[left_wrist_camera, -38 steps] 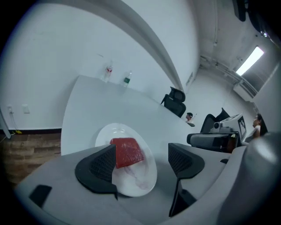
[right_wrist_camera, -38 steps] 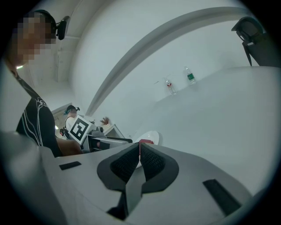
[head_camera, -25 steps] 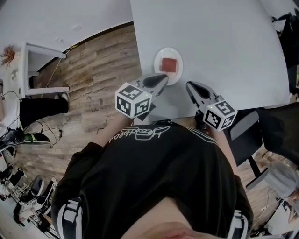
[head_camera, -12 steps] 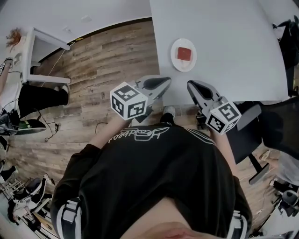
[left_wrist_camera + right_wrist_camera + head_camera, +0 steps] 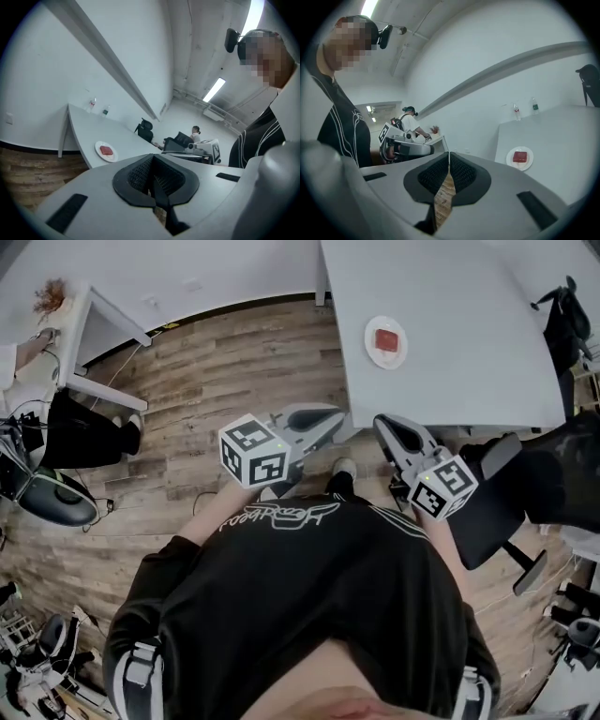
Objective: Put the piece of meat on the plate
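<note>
left tongs point(image 5: 152, 176): closed, pads together, nothing between them; we hold them over the floor point(image 5: 216, 362), off the desk point(image 5: 450, 296).
right tongs point(image 5: 449, 174): closed too, and empty, beside the left pair and just short of the desk's near edge.
meat point(image 5: 385, 339): lies flat on the plate point(image 5: 386, 361), well apart from both tongs.
plate: on the desk, near its left edge and towards the near corner.
step: the meat already lies as the task wants; whether the task put it there we cannot tell.
next move: we judge that the meat calls for nothing more; both tongs are clear of it.
edges: the plate sits fully on the desk, no rim overhanging.
open room: bare floor to our left; a chair point(image 5: 497, 512) crowds our right.
</note>
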### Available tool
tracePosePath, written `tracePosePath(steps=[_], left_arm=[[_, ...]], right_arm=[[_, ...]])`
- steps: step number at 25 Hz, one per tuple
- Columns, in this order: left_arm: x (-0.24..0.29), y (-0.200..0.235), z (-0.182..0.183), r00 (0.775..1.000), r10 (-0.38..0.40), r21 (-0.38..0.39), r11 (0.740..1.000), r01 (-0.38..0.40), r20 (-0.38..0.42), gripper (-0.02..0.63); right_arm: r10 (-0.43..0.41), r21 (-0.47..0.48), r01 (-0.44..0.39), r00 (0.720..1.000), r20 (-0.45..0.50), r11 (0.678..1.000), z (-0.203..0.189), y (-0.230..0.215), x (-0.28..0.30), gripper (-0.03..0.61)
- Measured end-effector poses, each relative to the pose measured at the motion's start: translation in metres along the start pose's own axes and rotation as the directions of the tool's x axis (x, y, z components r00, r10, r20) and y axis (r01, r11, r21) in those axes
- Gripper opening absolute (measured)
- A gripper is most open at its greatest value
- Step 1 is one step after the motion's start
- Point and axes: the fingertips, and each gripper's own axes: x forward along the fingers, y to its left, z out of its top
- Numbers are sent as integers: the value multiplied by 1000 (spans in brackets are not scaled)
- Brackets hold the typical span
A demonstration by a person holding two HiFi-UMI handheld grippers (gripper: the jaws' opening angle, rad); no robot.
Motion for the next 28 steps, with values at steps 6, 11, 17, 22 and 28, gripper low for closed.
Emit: tracePosePath(steps=[6, 11, 17, 22, 28], left_arm=[[-50, -44, -16, 999, -39, 28, 999, 38, 21, 8], [-83, -70, -32, 998, -59, 27, 998, 58, 37, 8], [-102, -86, -54, 997, -65, 10, 998, 65, 31, 8], [-111, -96, -67, 998, -62, 17, 998, 62, 17, 8], [-119, -99, -83, 998, -58, -7, 998, 58, -6, 8]], right_arm=[[-22, 3, 21, 999, 25, 1000, -15, 65, -19, 11], [-23, 27, 23, 1000, 19, 999, -31, 104, -29, 11], [-28, 47, 28, 1000, 3, 999, -52, 128, -35, 11], [-22, 30, 23, 999, -36, 999, -71, 143, -38, 11], [-34, 54, 36, 999, -29, 998, -81, 151, -40, 11]])
